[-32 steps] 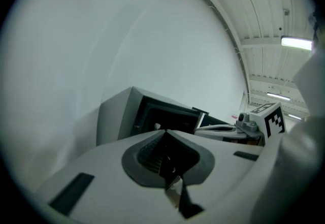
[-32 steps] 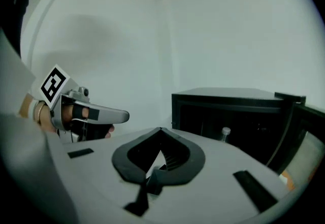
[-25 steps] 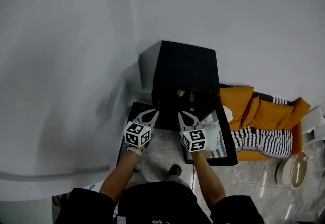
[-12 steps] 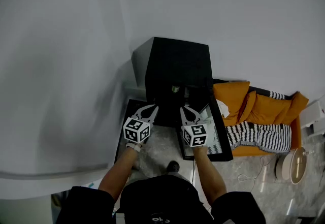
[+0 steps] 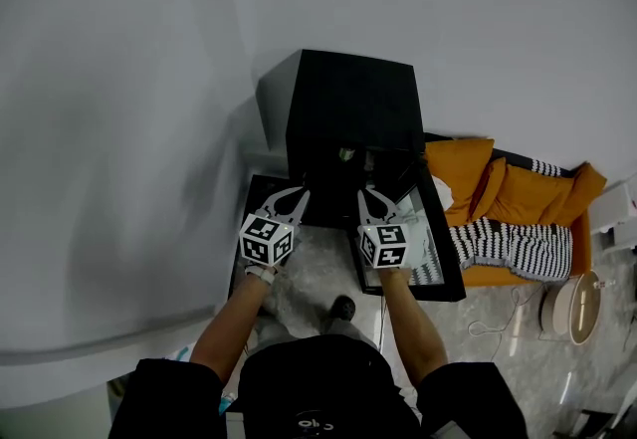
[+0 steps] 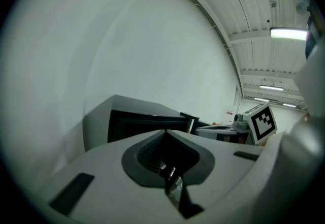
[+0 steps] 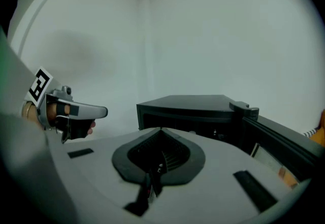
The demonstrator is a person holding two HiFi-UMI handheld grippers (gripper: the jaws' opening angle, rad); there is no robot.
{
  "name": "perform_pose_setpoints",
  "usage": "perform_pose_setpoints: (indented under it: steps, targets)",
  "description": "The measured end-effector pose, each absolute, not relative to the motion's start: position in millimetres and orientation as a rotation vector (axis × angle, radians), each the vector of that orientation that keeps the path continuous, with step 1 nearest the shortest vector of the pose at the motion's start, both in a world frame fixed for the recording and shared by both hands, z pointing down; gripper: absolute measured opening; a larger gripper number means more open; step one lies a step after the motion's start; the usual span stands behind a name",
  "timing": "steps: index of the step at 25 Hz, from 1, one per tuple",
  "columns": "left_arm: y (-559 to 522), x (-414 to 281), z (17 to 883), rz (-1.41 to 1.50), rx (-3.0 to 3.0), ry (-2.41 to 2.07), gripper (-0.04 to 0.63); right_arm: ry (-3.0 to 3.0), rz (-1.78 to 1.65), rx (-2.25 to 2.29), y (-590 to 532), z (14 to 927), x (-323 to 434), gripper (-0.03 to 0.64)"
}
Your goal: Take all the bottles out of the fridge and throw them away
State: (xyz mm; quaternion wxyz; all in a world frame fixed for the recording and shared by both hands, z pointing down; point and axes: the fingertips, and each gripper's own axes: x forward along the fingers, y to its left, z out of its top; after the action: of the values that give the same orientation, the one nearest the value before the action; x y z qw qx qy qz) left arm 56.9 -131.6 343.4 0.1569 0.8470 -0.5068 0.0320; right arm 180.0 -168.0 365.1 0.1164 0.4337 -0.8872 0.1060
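a plain white wall (image 5: pixel 149 79) and a grey marbled floor (image 5: pixel 318 280) frame a small black fridge (image 5: pixel 348 109) set low in the corner, its door (image 5: pixel 450 280) swung open to the right, with an orange cushion (image 5: pixel 518 210) and striped cloth beyond it. over the last second very little has changed: both grippers have stayed side by side just in front of the open fridge, the right one only edging a touch closer and lower, so the reach inside has not really begun and no bottle has come out yet. the left gripper (image 5: pixel 297 196) has its jaws brought together with nothing between them; its own view looks across the closed tips at the dark fridge front. the right gripper (image 5: pixel 370 198) is the same, jaws fully closed and empty, pointing at the fridge opening beside the door. inside the dark opening a small pale-green item (image 5: pixel 345 154) shows on the shelf, probably one of the bottles, though it is too small to be sure, and the rest of the inside is lost in shadow. as i judge it, the jaws will have to open before either gripper can take anything from the shelf.
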Motion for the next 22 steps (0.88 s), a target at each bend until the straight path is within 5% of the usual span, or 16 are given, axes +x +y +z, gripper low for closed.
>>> perform_pose_setpoints:
  steps: [22]
  targets:
    - [-161,56,431,0.13,2.466,-1.349,0.003,-2.493,0.329,1.375,-230,476,164,0.008]
